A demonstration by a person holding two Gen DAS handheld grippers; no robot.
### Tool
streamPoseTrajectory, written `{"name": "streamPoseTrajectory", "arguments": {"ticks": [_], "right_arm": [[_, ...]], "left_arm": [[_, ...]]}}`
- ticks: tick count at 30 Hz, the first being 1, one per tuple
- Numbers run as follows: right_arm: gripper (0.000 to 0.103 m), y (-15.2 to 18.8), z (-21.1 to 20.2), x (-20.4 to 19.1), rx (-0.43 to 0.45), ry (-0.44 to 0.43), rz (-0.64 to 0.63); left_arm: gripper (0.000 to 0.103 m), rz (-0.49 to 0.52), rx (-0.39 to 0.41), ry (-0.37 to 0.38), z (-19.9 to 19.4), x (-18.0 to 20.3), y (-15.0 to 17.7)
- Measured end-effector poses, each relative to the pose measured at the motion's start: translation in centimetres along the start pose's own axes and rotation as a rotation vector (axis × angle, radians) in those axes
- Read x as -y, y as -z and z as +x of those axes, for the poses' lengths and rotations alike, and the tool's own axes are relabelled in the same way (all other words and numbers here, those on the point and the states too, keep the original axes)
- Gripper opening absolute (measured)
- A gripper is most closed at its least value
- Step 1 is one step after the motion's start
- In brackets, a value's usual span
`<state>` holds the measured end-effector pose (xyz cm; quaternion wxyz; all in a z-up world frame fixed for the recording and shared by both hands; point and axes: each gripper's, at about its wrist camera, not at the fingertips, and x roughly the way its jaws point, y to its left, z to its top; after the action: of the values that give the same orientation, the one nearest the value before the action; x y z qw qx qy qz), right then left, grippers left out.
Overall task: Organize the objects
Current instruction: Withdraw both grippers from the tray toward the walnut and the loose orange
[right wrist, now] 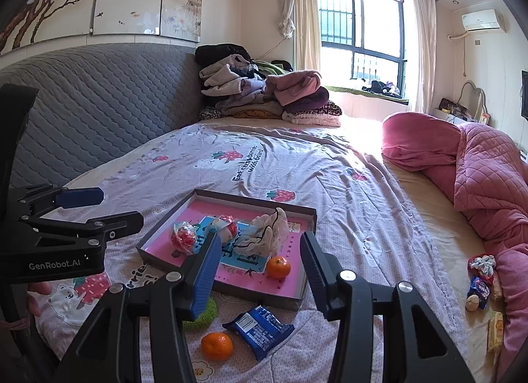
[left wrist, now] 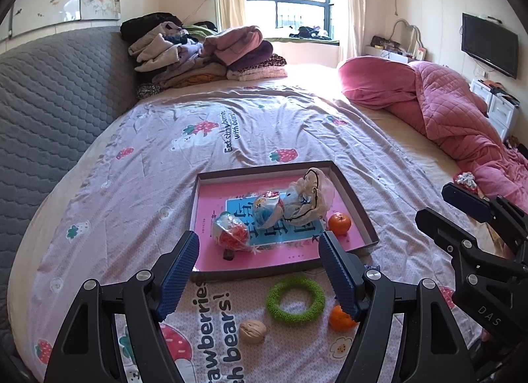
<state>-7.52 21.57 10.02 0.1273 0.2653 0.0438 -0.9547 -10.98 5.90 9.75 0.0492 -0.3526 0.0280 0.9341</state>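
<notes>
A shallow brown tray (left wrist: 354, 198) with a pink liner lies on the bed. It holds a red-and-white snack bag (left wrist: 231, 231), a blue-and-white bag (left wrist: 267, 209), a crumpled white bag (left wrist: 307, 200) and a tangerine (left wrist: 339, 223). In front of it lie a green ring (left wrist: 295, 295), a walnut (left wrist: 252, 331) and a second tangerine (left wrist: 340, 318). My left gripper (left wrist: 259, 259) is open and empty above them. My right gripper (right wrist: 259, 262) is open and empty over the tray's (right wrist: 165, 224) near corner. A blue snack packet (right wrist: 259, 325) and the tangerine (right wrist: 216, 345) lie below it.
The bed has a strawberry-print sheet (left wrist: 158, 165). A pink quilt (left wrist: 455, 112) is bunched at the right, with several small packets (right wrist: 480, 280) beside it. Folded clothes (left wrist: 204, 53) are piled at the far end. A grey padded headboard (left wrist: 49, 102) runs along the left.
</notes>
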Motion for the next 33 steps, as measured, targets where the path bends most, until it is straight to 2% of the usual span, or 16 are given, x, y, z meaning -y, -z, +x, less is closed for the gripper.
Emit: {"name": "streamPoseTrajectory", "arguments": {"ticks": [33], "right_arm": [[0.050,3.3,0.1,-1.7,-0.056,-0.020,-0.039]], "left_arm": [[0.076,0.002,-0.096,-0.028,2.4,-1.3,5.2]]}}
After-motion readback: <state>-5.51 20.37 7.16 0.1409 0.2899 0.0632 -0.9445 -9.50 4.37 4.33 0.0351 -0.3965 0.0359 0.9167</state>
